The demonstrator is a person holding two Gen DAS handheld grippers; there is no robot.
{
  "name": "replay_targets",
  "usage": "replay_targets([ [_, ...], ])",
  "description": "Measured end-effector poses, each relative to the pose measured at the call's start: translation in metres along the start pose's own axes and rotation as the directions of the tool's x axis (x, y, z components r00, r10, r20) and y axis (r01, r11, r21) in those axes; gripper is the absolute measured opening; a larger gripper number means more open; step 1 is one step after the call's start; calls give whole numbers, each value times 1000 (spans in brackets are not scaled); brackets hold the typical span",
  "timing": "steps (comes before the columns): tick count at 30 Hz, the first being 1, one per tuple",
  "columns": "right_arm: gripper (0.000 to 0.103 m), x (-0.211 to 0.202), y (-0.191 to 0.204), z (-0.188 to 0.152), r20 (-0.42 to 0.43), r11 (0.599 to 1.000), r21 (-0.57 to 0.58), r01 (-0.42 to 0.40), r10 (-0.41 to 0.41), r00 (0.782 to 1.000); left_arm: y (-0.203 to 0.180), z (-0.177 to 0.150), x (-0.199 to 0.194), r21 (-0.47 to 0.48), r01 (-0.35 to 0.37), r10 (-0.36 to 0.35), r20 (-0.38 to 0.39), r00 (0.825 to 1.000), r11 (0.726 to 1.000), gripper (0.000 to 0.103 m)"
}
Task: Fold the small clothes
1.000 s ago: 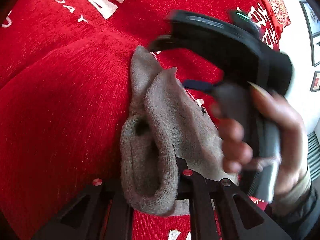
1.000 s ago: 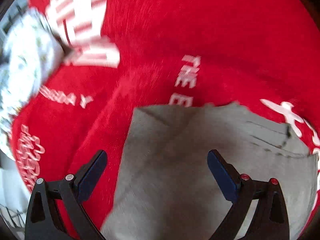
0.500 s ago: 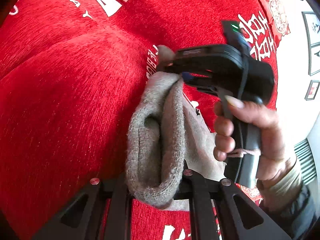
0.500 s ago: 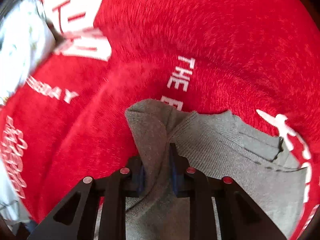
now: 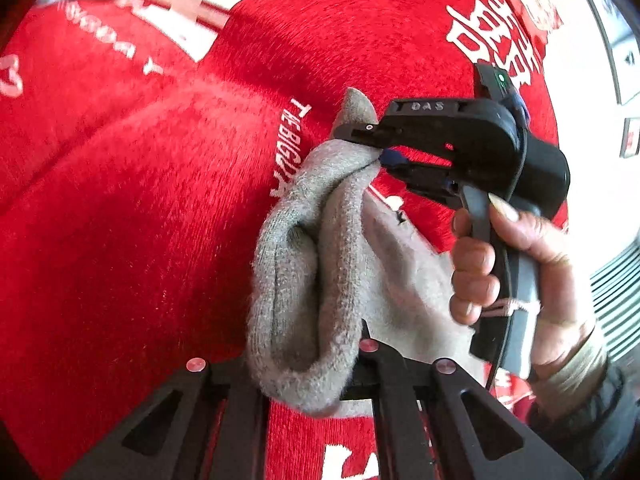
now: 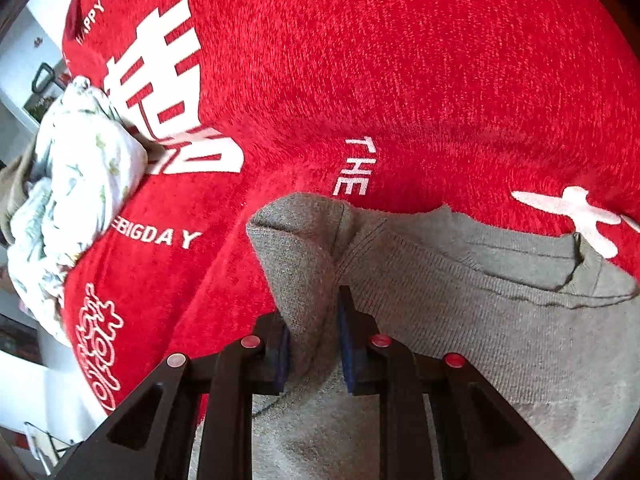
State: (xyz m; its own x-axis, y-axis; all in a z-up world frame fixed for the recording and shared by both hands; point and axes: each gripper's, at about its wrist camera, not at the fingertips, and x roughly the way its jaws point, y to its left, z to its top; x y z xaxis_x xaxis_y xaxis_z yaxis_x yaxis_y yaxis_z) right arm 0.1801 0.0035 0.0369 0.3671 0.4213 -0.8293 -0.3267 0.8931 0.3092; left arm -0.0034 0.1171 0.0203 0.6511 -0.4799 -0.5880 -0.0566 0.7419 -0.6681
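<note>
A grey knitted garment (image 6: 460, 312) lies on a red plush cover (image 6: 400, 80) with white lettering. In the right wrist view my right gripper (image 6: 313, 344) is shut on a raised corner of the grey garment, its blue pads pressing the fabric from both sides. In the left wrist view my left gripper (image 5: 304, 364) is shut on a thick bunched fold of the same grey garment (image 5: 304, 280). The right gripper (image 5: 374, 148), held by a hand (image 5: 520, 272), pinches the far corner of that fold. The cloth is lifted between the two grippers.
A crumpled white cloth with a green leaf print (image 6: 68, 200) lies at the left edge of the red cover. Beyond it show a white floor and furniture. Framed pictures on a white wall (image 5: 616, 60) stand at the far right of the left wrist view.
The right gripper went from wide open above the flat grey garment to shut on its corner and lifted it. The left gripper kept its hold and rose slightly.
</note>
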Motion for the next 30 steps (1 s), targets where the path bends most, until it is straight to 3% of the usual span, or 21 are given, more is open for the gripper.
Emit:
replay_targets([
  [7,22,-17,-15,8,-10,996,61,-65,65,998,-43,-8,-1,141,-159,165,-32,986,977,8],
  [13,22,-32,-27,17,-50,994,70,-85,89,995,-80,-12,2,227,-233,247,-34,968,946,8],
  [22,22,-72,-51,24,-41,994,55,-96,98,994,-141,-28,16,363,-256,286,-29,958,896,9],
  [30,22,-86,-86,12,-16,987,109,-114,117,993,-151,-35,31,400,-273,317,-49,947,875,9],
])
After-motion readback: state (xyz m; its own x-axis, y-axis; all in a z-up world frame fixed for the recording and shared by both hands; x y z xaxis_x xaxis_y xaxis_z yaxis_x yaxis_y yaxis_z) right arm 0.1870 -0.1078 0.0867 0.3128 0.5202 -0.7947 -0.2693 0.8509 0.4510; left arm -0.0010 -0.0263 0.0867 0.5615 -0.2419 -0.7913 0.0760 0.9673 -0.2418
